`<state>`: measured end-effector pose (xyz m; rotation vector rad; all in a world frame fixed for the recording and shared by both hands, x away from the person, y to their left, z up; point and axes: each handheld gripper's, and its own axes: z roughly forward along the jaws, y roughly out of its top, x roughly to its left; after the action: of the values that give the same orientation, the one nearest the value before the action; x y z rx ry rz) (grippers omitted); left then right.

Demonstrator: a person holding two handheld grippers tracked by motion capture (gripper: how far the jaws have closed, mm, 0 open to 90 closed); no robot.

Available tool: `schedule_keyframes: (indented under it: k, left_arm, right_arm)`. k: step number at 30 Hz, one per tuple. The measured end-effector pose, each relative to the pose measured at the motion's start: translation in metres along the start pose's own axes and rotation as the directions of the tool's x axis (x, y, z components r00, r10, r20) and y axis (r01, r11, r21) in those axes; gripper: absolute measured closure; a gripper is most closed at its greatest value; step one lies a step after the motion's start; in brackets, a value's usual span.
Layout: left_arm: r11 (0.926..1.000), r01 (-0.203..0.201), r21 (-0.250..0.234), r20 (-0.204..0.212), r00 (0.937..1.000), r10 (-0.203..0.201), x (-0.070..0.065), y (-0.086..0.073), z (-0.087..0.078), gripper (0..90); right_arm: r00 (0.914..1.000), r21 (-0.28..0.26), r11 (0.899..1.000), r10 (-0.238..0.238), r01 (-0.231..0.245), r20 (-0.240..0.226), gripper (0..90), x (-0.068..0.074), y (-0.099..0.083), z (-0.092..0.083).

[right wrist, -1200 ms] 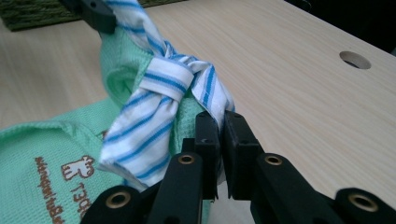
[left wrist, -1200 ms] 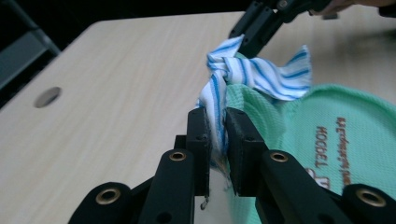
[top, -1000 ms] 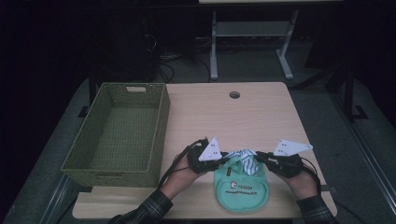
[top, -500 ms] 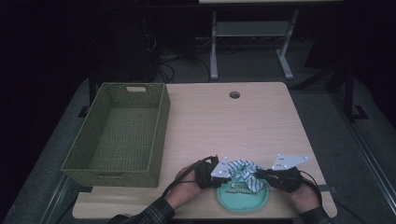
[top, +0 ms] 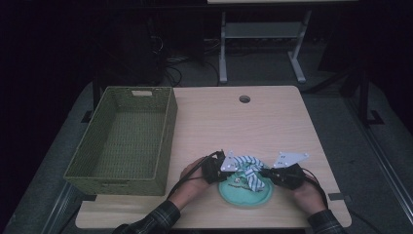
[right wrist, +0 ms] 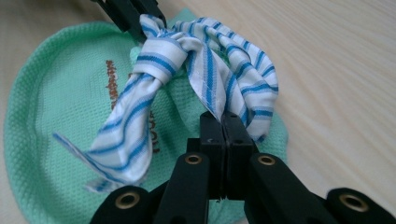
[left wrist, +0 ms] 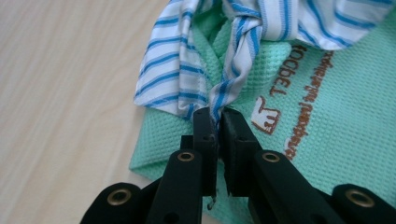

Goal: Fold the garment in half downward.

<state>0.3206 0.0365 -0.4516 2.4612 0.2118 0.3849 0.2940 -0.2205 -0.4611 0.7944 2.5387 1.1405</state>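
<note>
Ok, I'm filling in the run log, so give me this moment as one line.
left gripper: shut on blue-striped white cloth | right gripper: shut on it | cloth over round mint-green waffle cloth

In the left gripper view the striped cloth runs off the top edge above the left tongs, so its far end cannot be seen, and its pinched tip is hidden between the pads. The green cloth beyond those tongs is cut off at the right and bottom edges, and its brown lettering is mirrored and partly covered by the stripes. In the right gripper view the green cloth leaves the frame left of and below the right tongs, its print mostly hidden under the striped cloth. In the high view the lettering is too small to read, and both sleeves are cut by the bottom edge.
</note>
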Motion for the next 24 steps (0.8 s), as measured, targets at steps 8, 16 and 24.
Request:
schedule_keyframes:
  k: [8, 16, 24]
  left_arm:
    - [0.9989, 0.046, -0.004, -0.019, 0.9987, -0.046, 0.014, 0.0, -0.006, 81.7]
    - [0.9813, 0.146, -0.125, 0.023, 0.9893, -0.144, 0.022, 0.005, -0.046, 70.7]
    - [0.9717, 0.198, -0.128, 0.006, 0.9799, -0.199, 0.048, 0.01, -0.036, 82.4]
  right_arm:
    - [0.9997, -0.002, 1.0, 0.022, -0.022, 0.007, 87.1, -0.015, 0.012, 0.008]
    - [0.9967, -0.082, 0.994, 0.067, -0.07, -0.047, 67.4, -0.02, 0.02, -0.024]
    - [0.9939, -0.123, 0.986, 0.11, -0.108, 0.008, 81.0, -0.05, 0.033, -0.03]
